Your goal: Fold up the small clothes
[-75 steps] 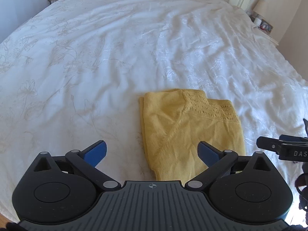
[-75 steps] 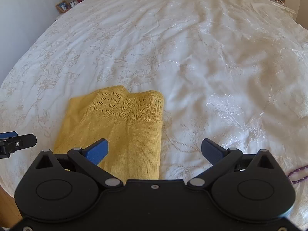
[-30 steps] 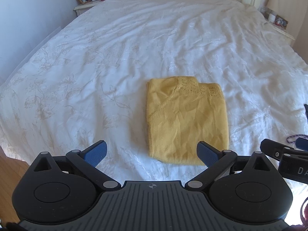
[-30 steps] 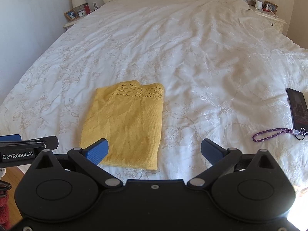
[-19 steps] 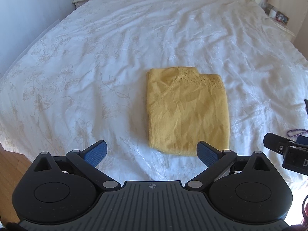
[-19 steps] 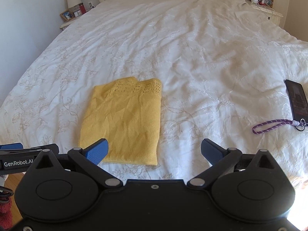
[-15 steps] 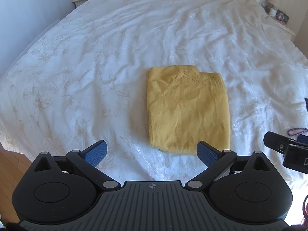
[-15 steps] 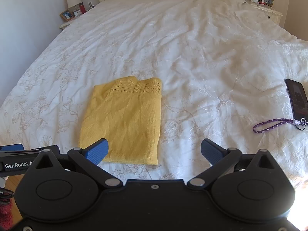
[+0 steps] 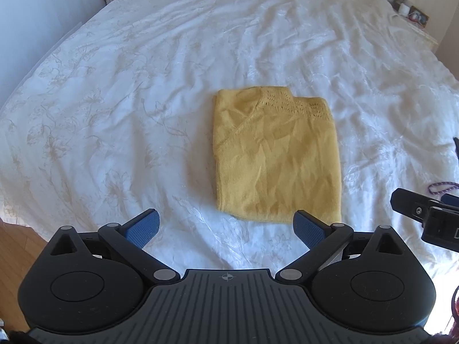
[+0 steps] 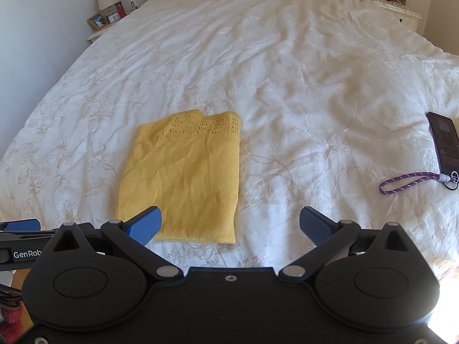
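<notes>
Evidently the folding looks finished: the yellow knitted garment with a lacy openwork edge (image 9: 275,154) lies as a flat, tidy rectangle on the white embroidered bedspread (image 9: 143,86), near its foot. Both the left hand-held gripper (image 9: 226,226) and the right hand-held gripper (image 10: 229,223) hang above and short of it, jaws spread, grasping nothing.

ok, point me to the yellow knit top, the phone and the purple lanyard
yellow knit top (image 10: 186,177): right wrist view, middle of the folded body.
phone (image 10: 444,140): right wrist view, centre of the dark screen.
purple lanyard (image 10: 407,182): right wrist view, mid-loop of the cord.
</notes>
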{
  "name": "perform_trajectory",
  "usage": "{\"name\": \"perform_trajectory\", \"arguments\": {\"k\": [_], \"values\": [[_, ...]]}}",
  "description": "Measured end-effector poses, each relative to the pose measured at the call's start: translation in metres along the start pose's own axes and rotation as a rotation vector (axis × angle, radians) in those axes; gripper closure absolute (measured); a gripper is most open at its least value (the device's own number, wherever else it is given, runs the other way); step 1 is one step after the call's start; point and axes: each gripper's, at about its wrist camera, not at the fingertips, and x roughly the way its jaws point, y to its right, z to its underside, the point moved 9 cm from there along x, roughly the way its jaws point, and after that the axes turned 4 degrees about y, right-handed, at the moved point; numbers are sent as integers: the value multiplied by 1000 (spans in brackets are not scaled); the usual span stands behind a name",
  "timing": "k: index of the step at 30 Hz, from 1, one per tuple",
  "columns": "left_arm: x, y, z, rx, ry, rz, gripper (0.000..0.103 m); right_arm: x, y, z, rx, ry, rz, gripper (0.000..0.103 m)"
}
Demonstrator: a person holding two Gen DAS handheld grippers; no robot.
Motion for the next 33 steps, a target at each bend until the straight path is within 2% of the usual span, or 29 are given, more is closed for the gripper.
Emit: {"name": "perform_trajectory", "arguments": {"k": [33], "values": [[5, 2, 4, 6, -21, 10, 2, 5, -5, 2, 8, -15, 2, 1]]}}
